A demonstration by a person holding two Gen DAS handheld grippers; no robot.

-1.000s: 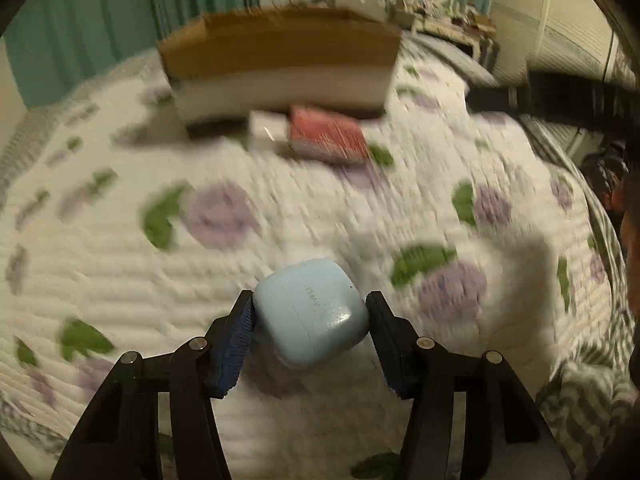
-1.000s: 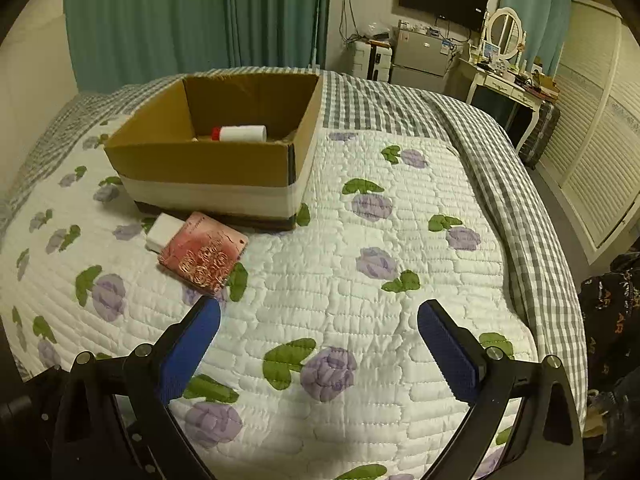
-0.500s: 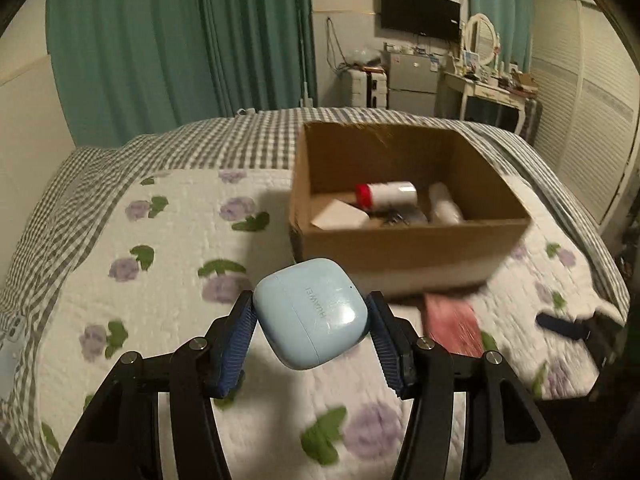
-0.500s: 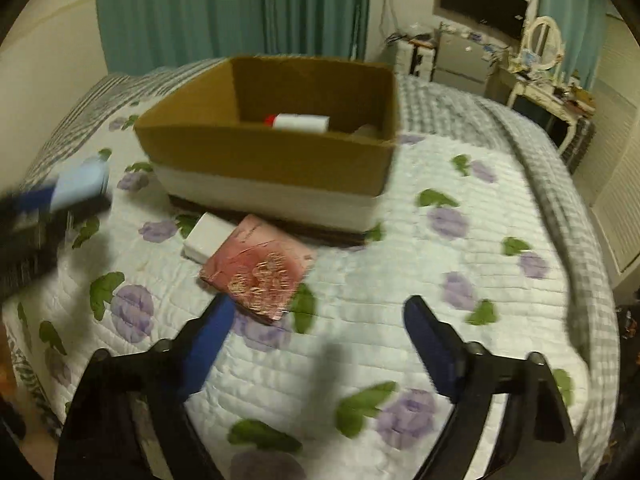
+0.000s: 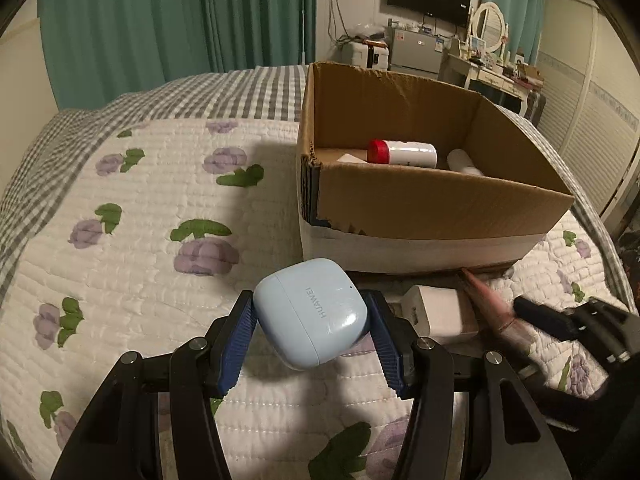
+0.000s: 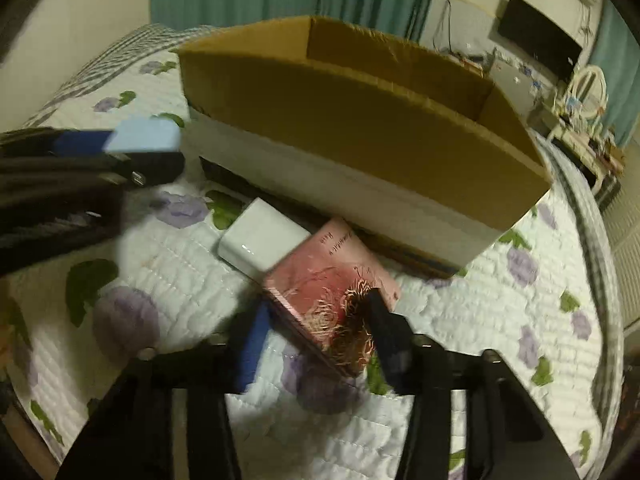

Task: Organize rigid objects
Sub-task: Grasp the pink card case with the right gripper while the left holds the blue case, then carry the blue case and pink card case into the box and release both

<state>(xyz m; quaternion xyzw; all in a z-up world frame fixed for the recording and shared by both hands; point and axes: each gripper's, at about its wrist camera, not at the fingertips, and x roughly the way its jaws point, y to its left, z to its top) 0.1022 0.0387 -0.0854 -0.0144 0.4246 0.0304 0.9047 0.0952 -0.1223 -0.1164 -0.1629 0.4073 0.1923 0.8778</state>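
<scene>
My left gripper (image 5: 311,330) is shut on a pale blue earbud case (image 5: 311,312) and holds it above the quilt, in front of the cardboard box (image 5: 432,204). The case also shows in the right wrist view (image 6: 146,135). The box holds a white bottle with a red cap (image 5: 402,153) and another white item (image 5: 464,162). My right gripper (image 6: 316,320) has its fingers on either side of a pink box (image 6: 332,296), narrowed around it and close to its sides; I cannot tell if they touch. A white charger block (image 6: 262,240) lies beside the pink box, against the cardboard box.
The white quilt with purple flowers (image 5: 152,208) covers the bed, with a grey checked blanket (image 5: 224,92) behind. Teal curtains (image 5: 160,20) hang at the back. A television, a mirror and a dresser stand at the far right.
My left gripper has lifted the blue case and swung toward the cardboard box. My right gripper has moved down and forward to the pink box and its fingers have narrowed around it.
</scene>
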